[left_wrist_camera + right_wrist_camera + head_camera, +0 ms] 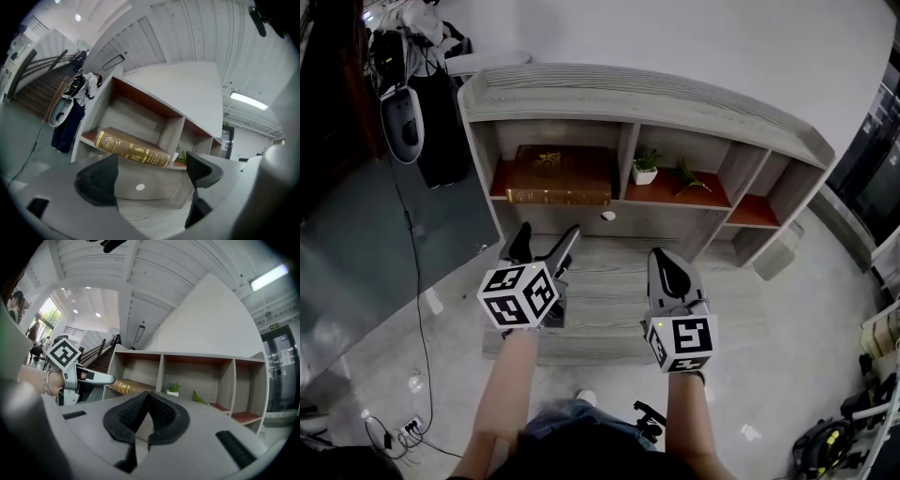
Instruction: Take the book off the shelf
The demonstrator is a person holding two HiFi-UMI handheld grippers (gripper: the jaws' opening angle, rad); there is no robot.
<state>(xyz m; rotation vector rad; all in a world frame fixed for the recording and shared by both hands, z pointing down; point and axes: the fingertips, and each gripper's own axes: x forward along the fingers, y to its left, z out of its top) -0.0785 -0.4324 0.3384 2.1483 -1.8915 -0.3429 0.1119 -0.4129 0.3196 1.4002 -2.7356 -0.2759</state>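
A thick brown book (557, 174) with gold print lies flat in the leftmost compartment of the grey shelf unit (628, 94); its gilt spine (132, 149) faces me, and it shows as the book (127, 386) in the right gripper view too. My left gripper (547, 247) is open, held in front of and below the book with nothing between its jaws. My right gripper (666, 269) is shut and empty, hanging before the middle compartment. Both are well short of the shelf.
A small potted plant (645, 166) and a green sprig (687, 175) sit in the middle compartment. A white round thing (608, 216) is on the shelf's front panel. A low grey step (609, 305) lies under the grippers. Cables and a power strip (403, 427) lie on the floor at left.
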